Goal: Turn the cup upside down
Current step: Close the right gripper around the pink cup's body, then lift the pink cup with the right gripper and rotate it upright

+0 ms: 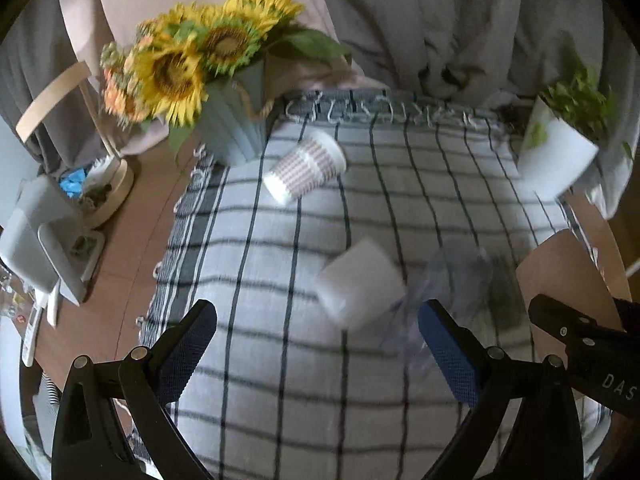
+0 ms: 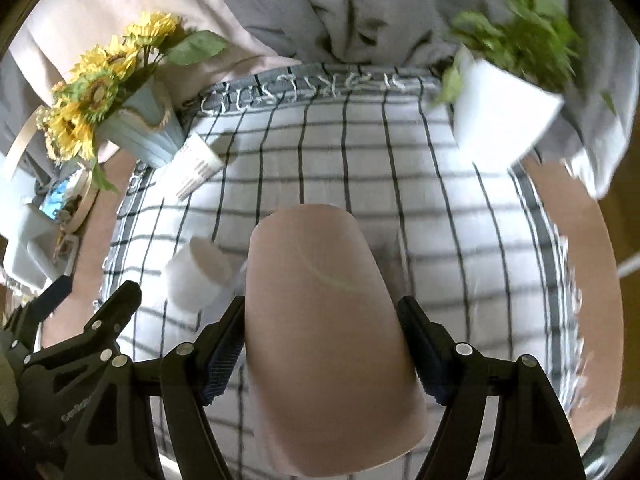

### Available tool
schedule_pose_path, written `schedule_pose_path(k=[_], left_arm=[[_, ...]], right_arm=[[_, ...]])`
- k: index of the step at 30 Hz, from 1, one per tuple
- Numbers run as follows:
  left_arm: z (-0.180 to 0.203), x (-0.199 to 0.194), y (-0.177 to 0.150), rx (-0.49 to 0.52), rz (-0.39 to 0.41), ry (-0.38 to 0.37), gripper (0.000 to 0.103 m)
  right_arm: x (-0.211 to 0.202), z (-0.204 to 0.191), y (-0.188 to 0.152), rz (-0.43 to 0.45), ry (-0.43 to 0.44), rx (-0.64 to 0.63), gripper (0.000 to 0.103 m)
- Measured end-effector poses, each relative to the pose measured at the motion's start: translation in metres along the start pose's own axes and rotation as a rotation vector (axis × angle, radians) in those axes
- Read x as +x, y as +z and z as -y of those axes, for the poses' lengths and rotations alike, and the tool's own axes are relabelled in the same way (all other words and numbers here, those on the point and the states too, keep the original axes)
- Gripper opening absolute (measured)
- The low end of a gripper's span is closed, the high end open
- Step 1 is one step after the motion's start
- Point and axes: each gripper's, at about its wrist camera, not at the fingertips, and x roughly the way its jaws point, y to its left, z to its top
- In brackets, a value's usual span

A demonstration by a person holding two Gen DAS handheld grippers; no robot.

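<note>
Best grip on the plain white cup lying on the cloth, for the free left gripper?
The white cup lies on its side on the checked cloth. Probably come from above with the open left gripper and pinch mid-wall across its width; the rim looks easier to crush.

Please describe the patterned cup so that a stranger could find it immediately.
Start at the sunflower vase at the checked cloth's far left corner. The patterned cup lies tilted just beside it. Unlike the plain white cup nearer the grippers, it has dotted stripes.

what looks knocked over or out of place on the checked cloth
Two cups lie tipped on their sides: a striped paper cup near the pale blue sunflower vase, and a plain white cup mid-cloth. Nothing looks spilled.
</note>
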Motion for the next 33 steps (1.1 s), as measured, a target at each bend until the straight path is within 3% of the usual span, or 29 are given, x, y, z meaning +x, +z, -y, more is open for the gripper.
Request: schedule_pose_path(k=[14, 27, 33], left_arm=[[-0.016, 0.024, -0.066, 0.03, -0.146, -0.033, 0.103], [-0.019, 0.027, -0.084, -0.033, -0.196, 0.014, 0.103], [-0.016, 0.019, -0.085, -0.069, -0.198, 0.023, 0.103]], right_arm=[[0.032, -0.017, -0.083, -0.101, -0.02, 0.097, 0.074], [0.059, -0.015, -0.108, -0.181, 0.051, 0.073, 0.074], [0.046, -0.013, -0.106, -0.14, 0.081, 0.044, 0.08]])
